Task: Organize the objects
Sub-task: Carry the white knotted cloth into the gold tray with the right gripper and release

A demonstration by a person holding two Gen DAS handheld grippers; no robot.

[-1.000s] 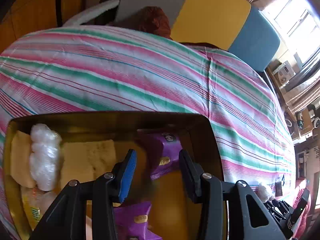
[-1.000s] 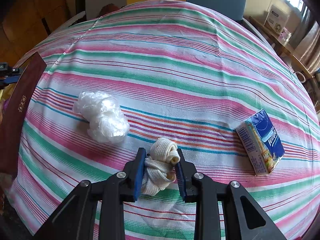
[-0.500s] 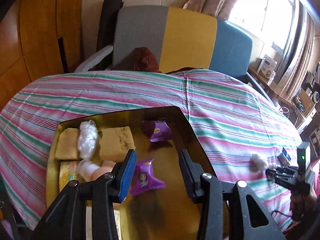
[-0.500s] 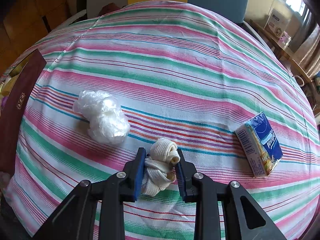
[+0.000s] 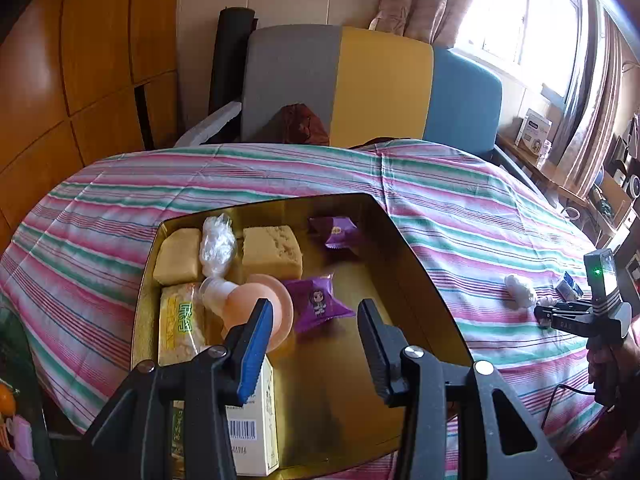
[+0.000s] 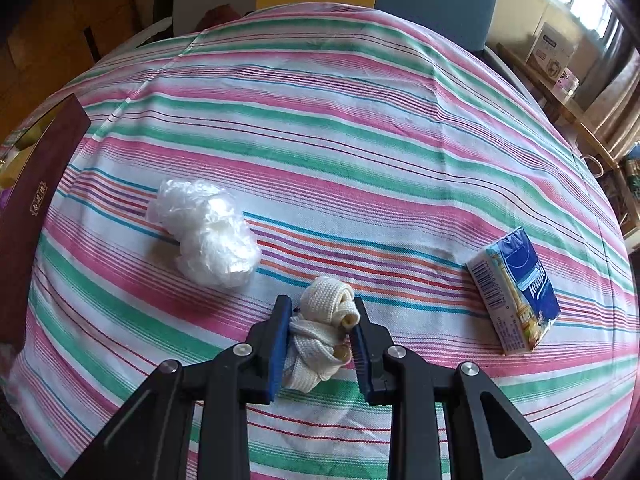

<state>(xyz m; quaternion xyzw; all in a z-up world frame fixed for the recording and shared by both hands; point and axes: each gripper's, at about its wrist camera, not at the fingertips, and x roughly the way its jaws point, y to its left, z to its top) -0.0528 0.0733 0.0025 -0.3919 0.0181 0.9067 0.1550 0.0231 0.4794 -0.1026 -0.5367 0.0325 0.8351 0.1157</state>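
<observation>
Right gripper point(image 6: 318, 320) jaws clamped on cloth bundle point(image 6: 322, 330) on bench point(image 6: 360, 128) — left gripper point(image 5: 316, 336) jaws open, empty, above gold tray point(image 5: 420, 272)

My left gripper point(image 5: 316, 322) hangs above the gold tray point(image 5: 424, 280), jaws apart, nothing between them. In the tray: two yellow sponge blocks point(image 5: 271, 250), a crumpled plastic wad point(image 5: 217, 246), two purple snack packets point(image 5: 320, 303), a peach disc point(image 5: 260, 300), a yellow packet point(image 5: 179, 322) and a white carton point(image 5: 256, 428). My right gripper point(image 5: 540, 314) sits far right on the striped cloth point(image 5: 460, 216), beside a white bundle point(image 5: 519, 290).
</observation>
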